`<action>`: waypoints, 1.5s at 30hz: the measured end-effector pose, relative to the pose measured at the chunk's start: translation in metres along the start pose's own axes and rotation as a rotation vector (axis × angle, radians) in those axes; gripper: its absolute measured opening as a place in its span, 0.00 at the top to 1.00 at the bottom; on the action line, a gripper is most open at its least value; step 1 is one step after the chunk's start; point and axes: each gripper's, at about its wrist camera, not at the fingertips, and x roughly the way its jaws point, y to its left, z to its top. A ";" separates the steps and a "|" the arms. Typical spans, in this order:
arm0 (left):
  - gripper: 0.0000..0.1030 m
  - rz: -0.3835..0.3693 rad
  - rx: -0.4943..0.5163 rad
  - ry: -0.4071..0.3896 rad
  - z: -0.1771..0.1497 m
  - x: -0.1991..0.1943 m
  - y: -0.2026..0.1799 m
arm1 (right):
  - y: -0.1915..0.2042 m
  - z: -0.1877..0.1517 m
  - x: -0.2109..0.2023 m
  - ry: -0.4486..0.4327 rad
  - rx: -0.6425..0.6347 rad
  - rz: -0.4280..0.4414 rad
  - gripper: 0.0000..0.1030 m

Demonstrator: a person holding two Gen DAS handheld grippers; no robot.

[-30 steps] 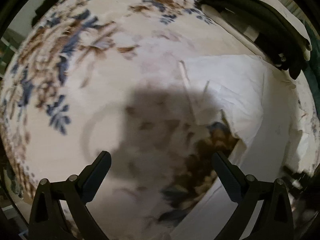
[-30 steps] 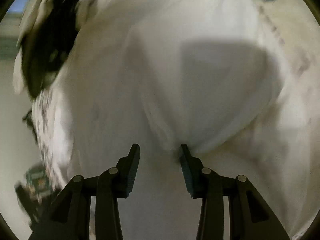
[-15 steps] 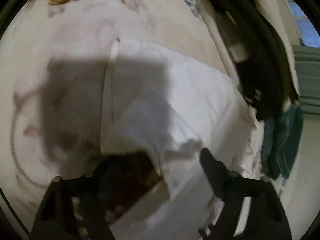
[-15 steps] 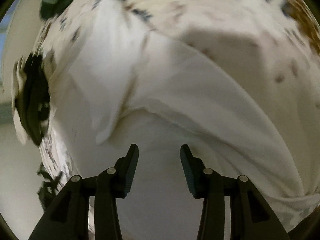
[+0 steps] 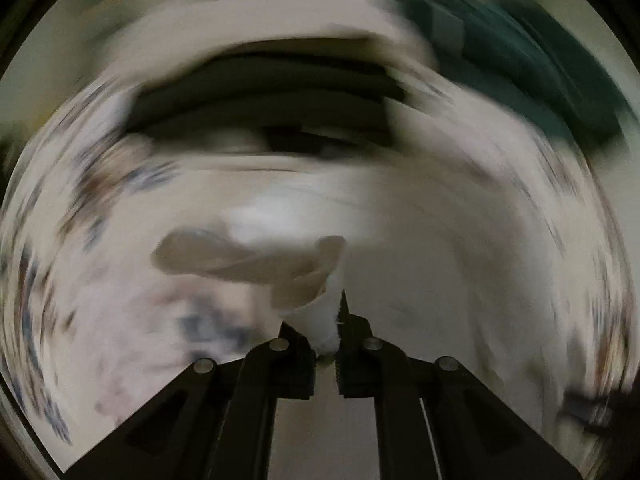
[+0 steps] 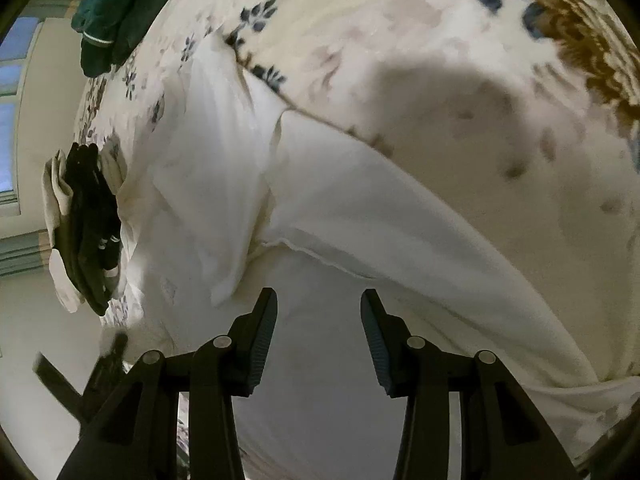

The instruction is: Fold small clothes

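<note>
A white garment point(image 6: 360, 216) lies partly folded on a floral bedspread point(image 6: 400, 20). My right gripper point(image 6: 319, 316) is open and empty, hovering just over the garment's near part. In the blurred left wrist view my left gripper point(image 5: 328, 332) is shut on a bunched edge of the white garment point(image 5: 326, 312), which runs out ahead of the fingers.
A stack of folded black and cream clothes point(image 6: 86, 216) sits at the bed's left edge; it also shows in the left wrist view point(image 5: 260, 96). A dark green garment point(image 6: 112, 12) lies beyond it, and shows in the left wrist view point(image 5: 540, 72).
My left gripper has swung over onto the white garment and closed on its edge. My right gripper has let go of the cloth and opened wider, with the garment now lying flatter.
</note>
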 end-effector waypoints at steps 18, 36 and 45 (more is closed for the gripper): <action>0.19 0.270 -0.063 0.097 -0.083 -0.004 0.022 | 0.058 0.003 -0.005 0.127 -0.239 -0.019 0.49; 0.19 0.359 -0.190 0.105 -0.071 0.005 0.070 | 0.159 -0.004 0.037 -0.009 -0.509 -0.229 0.95; 0.19 0.347 -0.184 0.097 -0.069 -0.002 0.072 | 0.147 0.033 0.031 0.105 -0.437 -0.233 0.70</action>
